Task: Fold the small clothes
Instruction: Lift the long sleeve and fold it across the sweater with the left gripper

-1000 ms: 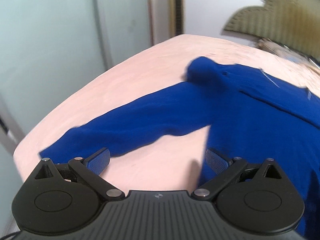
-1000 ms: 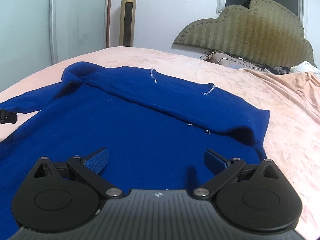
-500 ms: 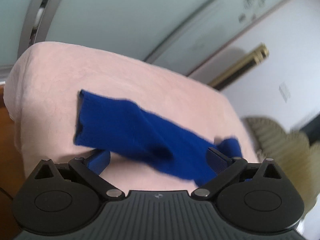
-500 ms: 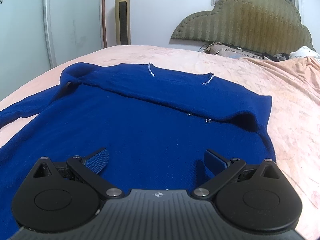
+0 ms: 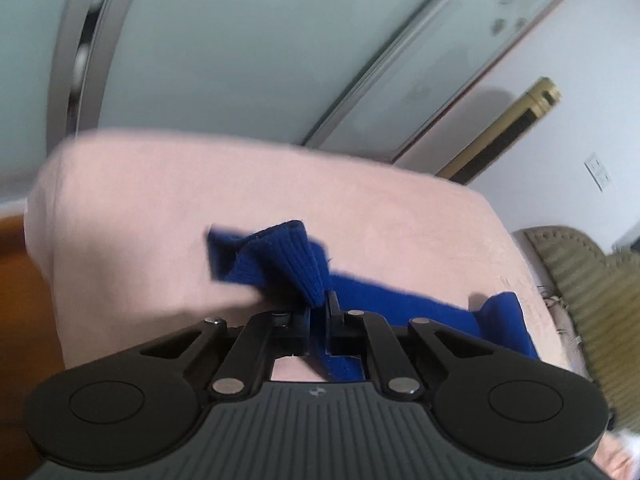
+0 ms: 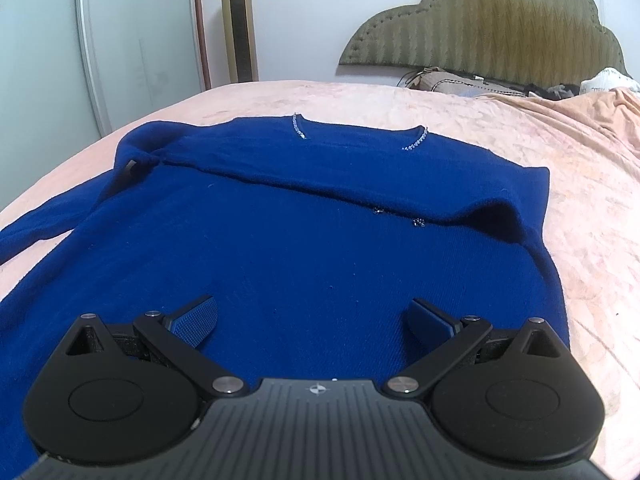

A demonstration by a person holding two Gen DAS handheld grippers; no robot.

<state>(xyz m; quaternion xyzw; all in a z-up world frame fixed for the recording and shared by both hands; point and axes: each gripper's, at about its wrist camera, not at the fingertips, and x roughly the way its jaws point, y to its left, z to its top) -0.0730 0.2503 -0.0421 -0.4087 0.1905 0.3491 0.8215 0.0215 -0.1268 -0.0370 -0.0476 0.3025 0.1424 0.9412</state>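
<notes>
Folding step: the blue sweater [image 6: 304, 248] lay flat on the pink bed [image 6: 580, 208], neckline toward the headboard [image 6: 480, 24].
Sleeve: the ribbed cuff [image 5: 296, 264] was lifted off the bed, out beyond the sweater's left side.
Left gripper [image 5: 319, 308]: jaws were pinched tight on the cuff.
Right gripper [image 6: 312, 320]: jaws stood wide apart, holding nothing, low above the sweater's hem.
Advice: carrying the cuff across the sweater's chest, taut and level, would likely avoid wrinkles.

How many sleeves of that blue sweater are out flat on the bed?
1: the left sleeve trails onto the bed, its cuff pinched in the left gripper. The other sleeve is hidden, apparently folded across the sweater.
</notes>
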